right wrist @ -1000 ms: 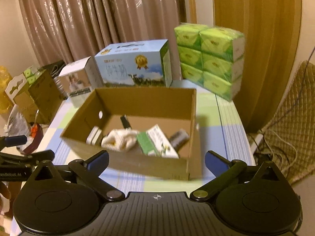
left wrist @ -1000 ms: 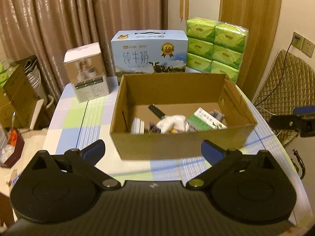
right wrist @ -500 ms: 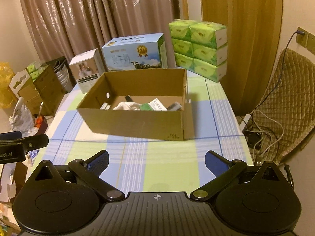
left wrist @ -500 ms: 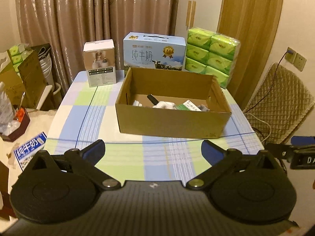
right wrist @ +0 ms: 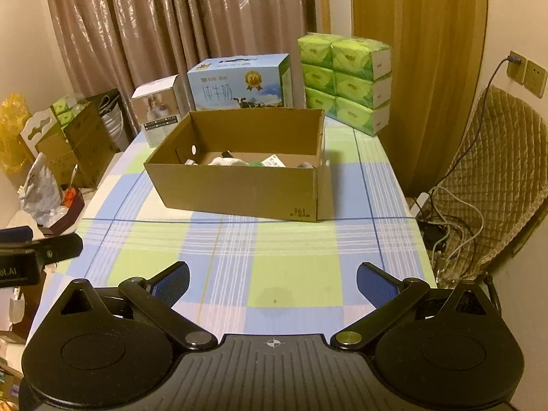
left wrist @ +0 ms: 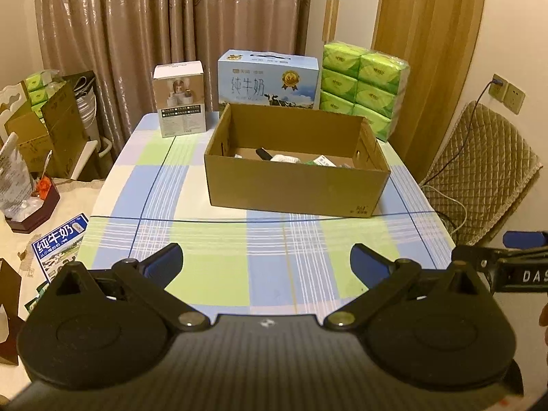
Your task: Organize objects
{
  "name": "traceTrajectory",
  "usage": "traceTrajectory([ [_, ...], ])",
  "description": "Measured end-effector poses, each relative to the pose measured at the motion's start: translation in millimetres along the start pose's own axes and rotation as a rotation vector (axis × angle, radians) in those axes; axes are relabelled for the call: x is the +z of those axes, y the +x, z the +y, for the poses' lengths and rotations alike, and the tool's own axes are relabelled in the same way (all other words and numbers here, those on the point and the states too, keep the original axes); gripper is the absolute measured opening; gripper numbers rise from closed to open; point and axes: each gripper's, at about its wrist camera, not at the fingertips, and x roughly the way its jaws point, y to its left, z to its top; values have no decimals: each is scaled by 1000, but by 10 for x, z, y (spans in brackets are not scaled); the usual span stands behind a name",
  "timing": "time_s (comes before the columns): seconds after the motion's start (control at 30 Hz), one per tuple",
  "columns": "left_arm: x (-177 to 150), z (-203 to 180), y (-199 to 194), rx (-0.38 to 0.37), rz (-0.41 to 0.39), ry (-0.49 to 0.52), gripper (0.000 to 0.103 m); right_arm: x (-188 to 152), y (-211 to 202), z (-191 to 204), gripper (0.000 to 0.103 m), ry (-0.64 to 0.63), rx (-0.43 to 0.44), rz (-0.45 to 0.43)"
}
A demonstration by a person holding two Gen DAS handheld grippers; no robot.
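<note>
An open cardboard box (left wrist: 294, 188) stands on the checked table (left wrist: 212, 239), also in the right wrist view (right wrist: 239, 188). Inside lie several small items: a white cloth (right wrist: 226, 161), a green-white packet (right wrist: 272, 161) and a black object (left wrist: 263, 153). My left gripper (left wrist: 266, 261) is open and empty, held over the table's near edge, well back from the box. My right gripper (right wrist: 273, 278) is open and empty, also back from the box. Each gripper shows at the edge of the other's view.
Behind the box stand a blue milk carton case (left wrist: 269, 82), a white product box (left wrist: 179, 99) and stacked green tissue packs (left wrist: 363, 92). A padded chair (right wrist: 489, 185) with cables is right of the table. Cardboard boxes and clutter (left wrist: 44, 126) lie left.
Both grippers have pulled back and up from the box, which now looks smaller and farther away. Both stay open and empty. The box's contents have not moved.
</note>
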Motion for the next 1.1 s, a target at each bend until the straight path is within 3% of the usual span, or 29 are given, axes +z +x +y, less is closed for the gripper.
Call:
traceTrajectory([
  [1.1, -12, -13, 16, -7, 4, -19, 102, 50, 31, -18, 101, -9, -9, -5],
])
